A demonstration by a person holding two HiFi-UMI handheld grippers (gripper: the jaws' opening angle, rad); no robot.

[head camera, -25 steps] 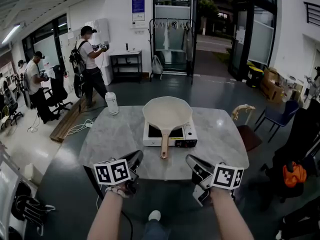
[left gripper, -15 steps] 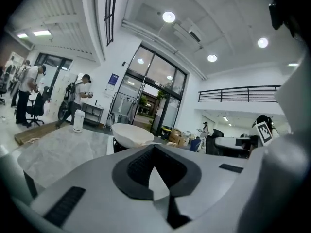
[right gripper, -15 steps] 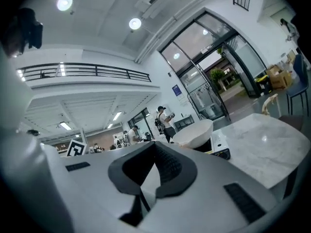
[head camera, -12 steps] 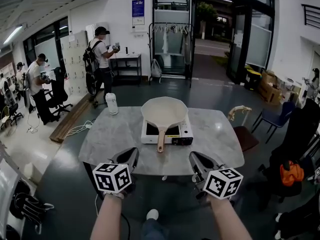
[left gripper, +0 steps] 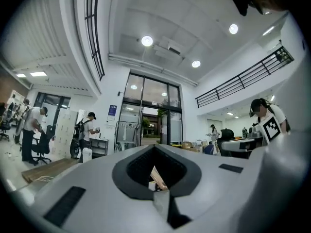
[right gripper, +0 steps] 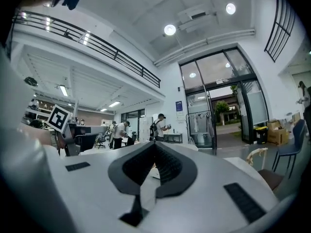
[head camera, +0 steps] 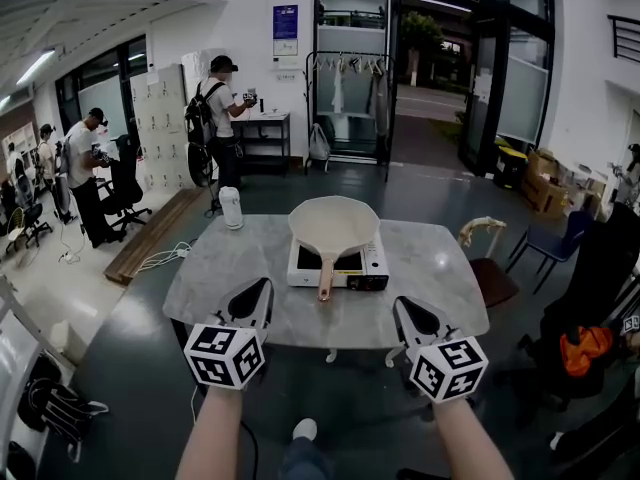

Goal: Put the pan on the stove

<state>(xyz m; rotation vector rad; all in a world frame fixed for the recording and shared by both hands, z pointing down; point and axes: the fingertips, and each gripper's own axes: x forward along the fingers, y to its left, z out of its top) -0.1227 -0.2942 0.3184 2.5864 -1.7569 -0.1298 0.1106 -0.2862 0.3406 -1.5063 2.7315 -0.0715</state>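
A cream pan [head camera: 333, 224] sits on the white portable stove [head camera: 372, 268] in the middle of the marble table [head camera: 225, 268], its wooden handle [head camera: 325, 278] pointing toward me. My left gripper [head camera: 262, 290] hovers at the table's near edge, left of the handle, shut and holding nothing. On the other side of the handle my right gripper [head camera: 403, 308] is also shut and empty. In the left gripper view the closed jaws [left gripper: 155, 147] fill the lower frame, with a sliver of the pan handle [left gripper: 157, 177] showing through their gap. The right gripper view shows its closed jaws [right gripper: 155, 143] the same way.
A white jug [head camera: 232, 208] stands at the table's far left corner. A chair [head camera: 492, 268] is at the table's right side. People stand at the back left near a shelf [head camera: 262, 138], and a clothes rack [head camera: 350, 98] stands behind the table.
Both grippers have risen and rolled, their marker cubes turning to show other faces. The person at the back has walked right toward the shelf. The pan has stayed on the stove.
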